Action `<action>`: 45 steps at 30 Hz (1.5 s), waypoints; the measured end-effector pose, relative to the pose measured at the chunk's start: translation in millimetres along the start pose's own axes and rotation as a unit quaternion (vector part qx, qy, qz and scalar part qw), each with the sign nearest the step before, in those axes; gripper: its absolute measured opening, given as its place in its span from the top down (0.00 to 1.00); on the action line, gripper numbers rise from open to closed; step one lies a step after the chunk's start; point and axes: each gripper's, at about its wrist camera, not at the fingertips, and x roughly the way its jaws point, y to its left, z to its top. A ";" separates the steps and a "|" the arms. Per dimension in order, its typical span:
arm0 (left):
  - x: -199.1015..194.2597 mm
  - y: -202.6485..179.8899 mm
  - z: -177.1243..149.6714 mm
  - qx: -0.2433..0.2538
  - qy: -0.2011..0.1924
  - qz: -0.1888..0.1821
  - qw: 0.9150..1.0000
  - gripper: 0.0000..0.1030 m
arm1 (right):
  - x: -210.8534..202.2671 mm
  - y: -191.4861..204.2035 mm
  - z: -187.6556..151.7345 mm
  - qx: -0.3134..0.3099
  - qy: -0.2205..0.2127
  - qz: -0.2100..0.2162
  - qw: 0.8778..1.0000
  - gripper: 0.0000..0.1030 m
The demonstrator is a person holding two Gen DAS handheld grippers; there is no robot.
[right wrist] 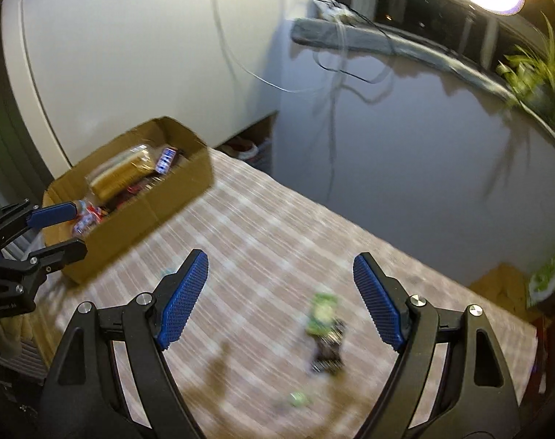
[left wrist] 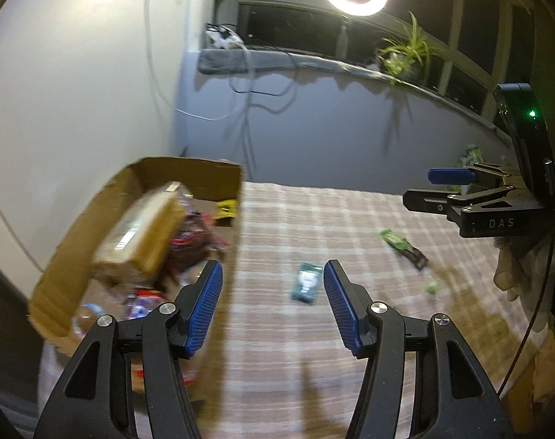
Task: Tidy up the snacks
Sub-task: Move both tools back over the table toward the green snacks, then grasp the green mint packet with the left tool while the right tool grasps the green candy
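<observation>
A cardboard box (left wrist: 69,256) full of snack packs stands at the left on the checked cloth; it also shows in the right wrist view (right wrist: 149,205). A small teal packet (left wrist: 306,282) lies on the cloth just beyond my left gripper (left wrist: 274,274), whose blue pads stand open with nothing between them. A green and black packet (left wrist: 403,247) lies further right. In the right wrist view that green and black packet (right wrist: 325,329) lies between and below the open fingers of my right gripper (right wrist: 281,267), which hangs above it. A small green wrapper (right wrist: 298,398) lies nearer the camera.
The right gripper (left wrist: 449,186) with a gloved hand (left wrist: 522,267) shows at the right edge of the left view; the left gripper (right wrist: 58,230) shows at the left of the right view. A green pack (right wrist: 550,270) lies at the far right. A wall, windowsill, plant (left wrist: 405,55) and ring light stand behind.
</observation>
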 end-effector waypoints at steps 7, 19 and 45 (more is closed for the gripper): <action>25.4 -27.7 -1.9 0.018 0.030 -0.029 0.999 0.58 | -6.2 -39.3 -34.9 0.041 0.023 -0.004 0.999 0.18; 66.4 -45.8 -8.5 0.031 0.077 -0.034 0.996 0.65 | 27.9 -43.0 -47.5 0.028 0.069 0.023 0.997 0.34; 103.2 -36.0 -16.0 0.044 0.109 -0.007 0.993 0.79 | 86.7 -35.7 -40.5 0.024 0.133 0.044 0.990 0.64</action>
